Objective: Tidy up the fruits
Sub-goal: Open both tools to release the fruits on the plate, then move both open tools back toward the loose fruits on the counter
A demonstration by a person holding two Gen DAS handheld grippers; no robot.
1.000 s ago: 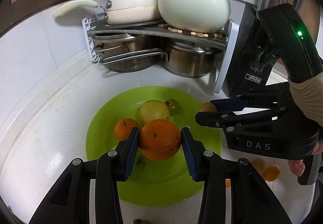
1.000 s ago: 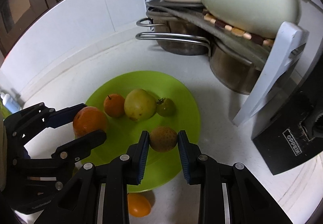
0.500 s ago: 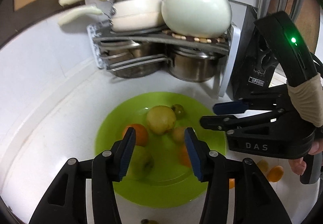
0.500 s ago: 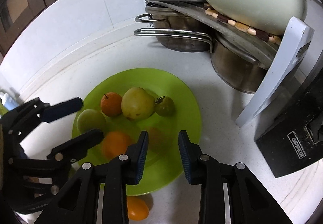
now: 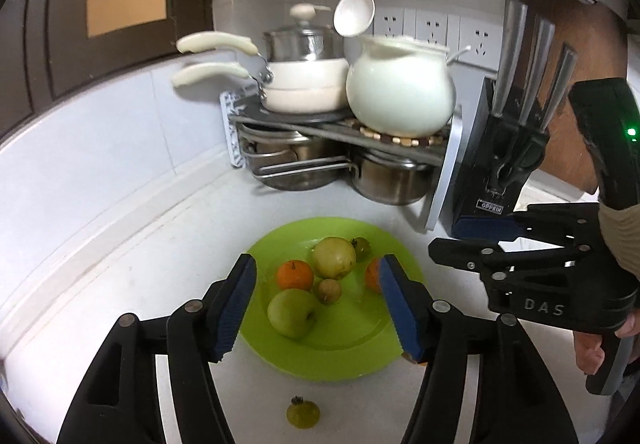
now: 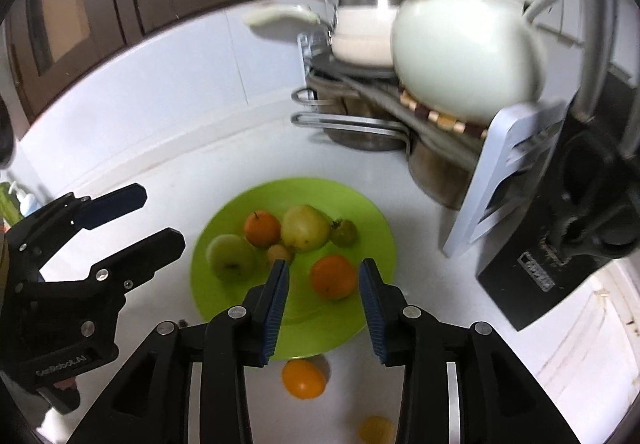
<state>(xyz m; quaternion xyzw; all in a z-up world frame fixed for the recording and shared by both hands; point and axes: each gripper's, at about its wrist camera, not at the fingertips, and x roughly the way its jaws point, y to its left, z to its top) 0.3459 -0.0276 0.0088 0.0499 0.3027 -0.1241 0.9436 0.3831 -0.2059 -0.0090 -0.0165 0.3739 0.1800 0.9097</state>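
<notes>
Left hand-held gripper (image 5: 316,300) released, jaws spread wide, above the green plate (image 5: 352,348) on the white counter (image 5: 120,264). Plate holds a green apple (image 5: 292,312), small orange (image 5: 295,275), pear-like yellow fruit (image 5: 334,258), large orange (image 6: 333,277). Right hand-held gripper (image 6: 324,294) released, nothing between its pads. Loose orange fruit (image 6: 303,379), possibly a tangerine, lies on the counter near the plate.

Ahead of my tongs a white countertop (image 5: 132,256) carries a green plate (image 5: 352,348) of fruit. Nearer me than the plate, a small green fruit (image 5: 303,413) lies on the bare top below my left tongs; an orange fruit (image 6: 303,378) and a smaller yellow one (image 6: 376,429) lie under my right. Beyond the plate stand a pot rack (image 5: 340,132) and a knife block (image 5: 496,180).
</notes>
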